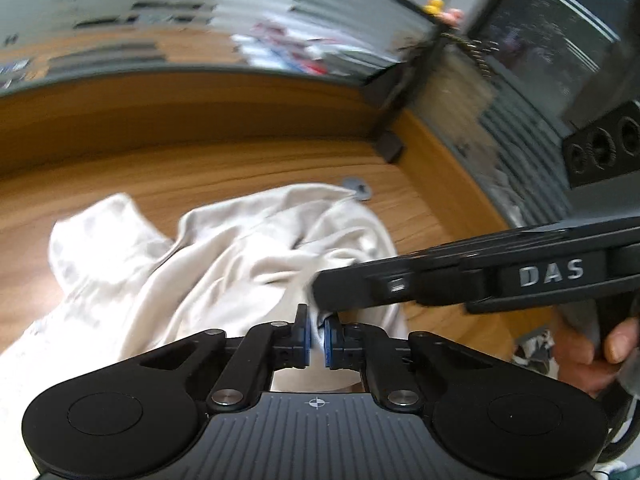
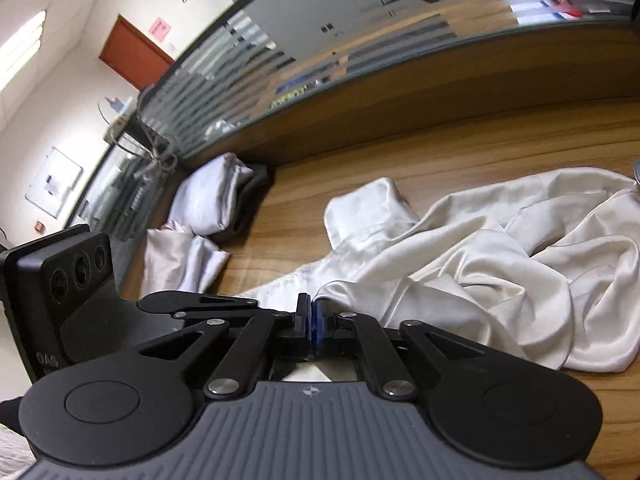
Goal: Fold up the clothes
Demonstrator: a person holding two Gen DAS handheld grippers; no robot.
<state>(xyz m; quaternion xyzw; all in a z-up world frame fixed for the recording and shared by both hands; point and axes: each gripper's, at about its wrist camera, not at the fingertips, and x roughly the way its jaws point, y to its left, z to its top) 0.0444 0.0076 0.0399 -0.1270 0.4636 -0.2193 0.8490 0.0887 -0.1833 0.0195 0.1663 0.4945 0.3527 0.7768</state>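
Left tool [image 1: 316,334]: pinched the cream garment's [image 1: 224,264] hem.
Right tool [image 2: 311,322]: clamped a neighbouring edge, likely to spread it.
Bench [image 2: 480,148]: beneath.

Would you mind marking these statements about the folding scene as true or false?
1. The left gripper pinches cream fabric between its blue pads. True.
2. The cream garment lies neatly folded. False: it is crumpled and spread across the wooden table.
3. The right gripper stands wide open. False: its jaws are closed, with an edge of the cream garment at their tips.
4. Folded light clothes sit at the table's far edge. True.
5. The table is glass. False: it is wood-grained.
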